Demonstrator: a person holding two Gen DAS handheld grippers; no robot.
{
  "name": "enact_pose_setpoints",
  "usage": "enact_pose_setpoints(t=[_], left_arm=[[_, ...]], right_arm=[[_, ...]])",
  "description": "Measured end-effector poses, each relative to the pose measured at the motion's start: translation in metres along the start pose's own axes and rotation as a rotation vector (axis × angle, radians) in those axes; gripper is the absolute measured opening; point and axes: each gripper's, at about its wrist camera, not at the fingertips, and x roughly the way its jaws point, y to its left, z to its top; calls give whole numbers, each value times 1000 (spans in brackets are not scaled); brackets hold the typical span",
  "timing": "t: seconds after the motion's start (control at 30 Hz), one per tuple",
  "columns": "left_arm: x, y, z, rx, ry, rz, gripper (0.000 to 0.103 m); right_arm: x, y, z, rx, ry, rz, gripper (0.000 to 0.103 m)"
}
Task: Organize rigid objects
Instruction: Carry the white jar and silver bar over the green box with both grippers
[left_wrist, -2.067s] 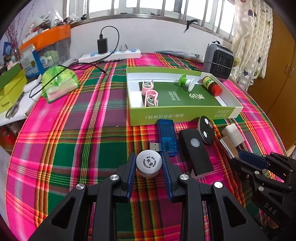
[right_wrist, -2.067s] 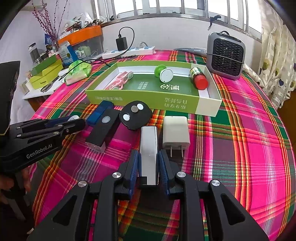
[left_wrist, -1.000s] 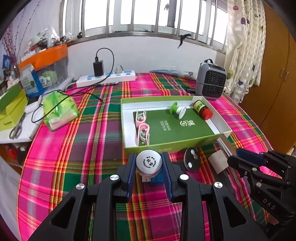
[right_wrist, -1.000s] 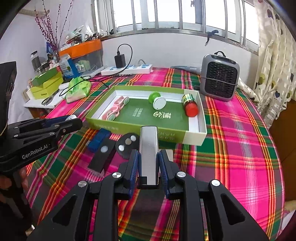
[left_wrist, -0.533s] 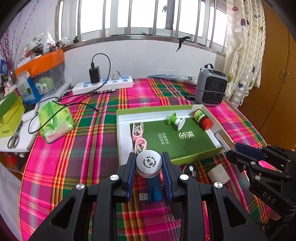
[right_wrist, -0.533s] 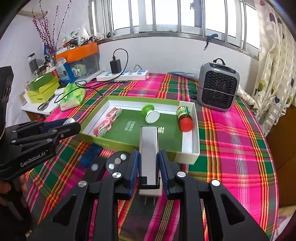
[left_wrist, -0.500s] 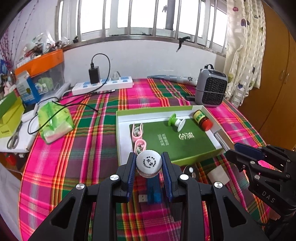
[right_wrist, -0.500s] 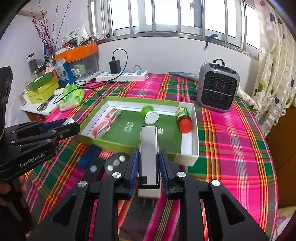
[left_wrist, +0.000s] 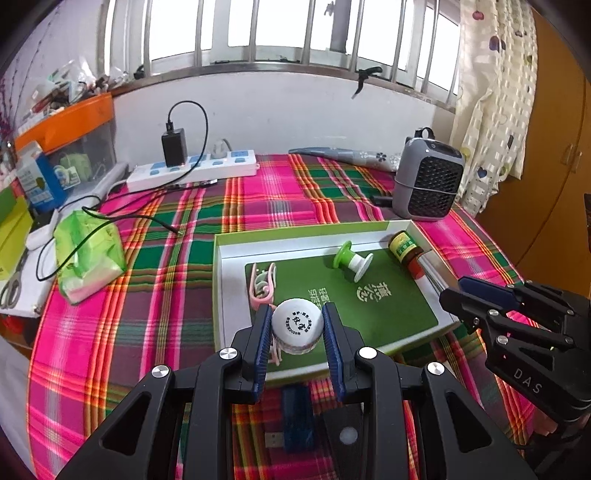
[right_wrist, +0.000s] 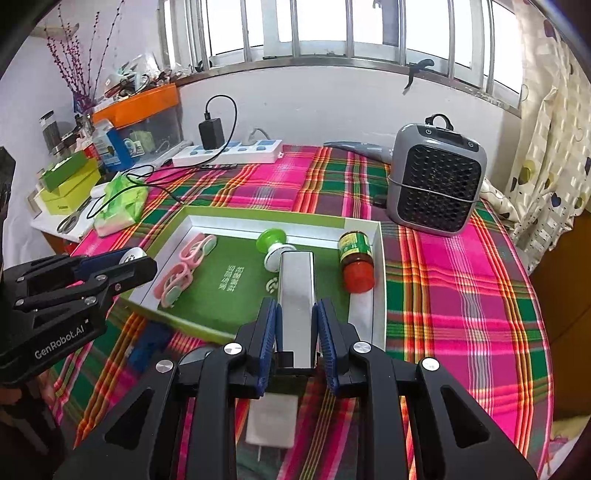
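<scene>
Daylight from a barred window falls on a bench (left_wrist: 110, 332) covered in pink, green and orange plaid cloth. Near its middle lies a shallow green cardboard tray (right_wrist: 236, 216) with white inner walls and a flat green insert.

In the tray already: pink plastic clips (right_wrist: 186, 264) along its left side, a green and white spool (right_wrist: 271, 243) near the far wall, and a small red-capped jar (right_wrist: 356, 260) on its side at the right wall.

The left claw (left_wrist: 297, 332) grips a small round bottle (left_wrist: 297, 323) by its sides, white printed cap facing the camera, over the tray's near left corner above the clips. The right claw (right_wrist: 295, 332) is clamped on a smooth, silvery metal bar (right_wrist: 295, 291), held above the tray's near right part.

Left on the cloth at the tray's near edge are a blue USB stick (left_wrist: 297, 417), a black remote (left_wrist: 347, 432) and a white charger (right_wrist: 271, 421).

Risks, as a judgement: the bottle is round and smooth, so it may roll once let go, or land on the clips. The bar looks slick and could slide from the pads, or knock the jar or spool. Both claws hang over the same tray and could collide.
</scene>
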Motion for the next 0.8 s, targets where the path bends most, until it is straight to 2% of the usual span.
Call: enact_pose_setpoints(t=[0.5,0.8], left_arm=[[45,2,18,-21,58,-3,27],[68,1,23,-9,94,8,27]], right_arm=[[49,-15,30,0,76,0,25],[72,-21,33,4,117,3,25]])
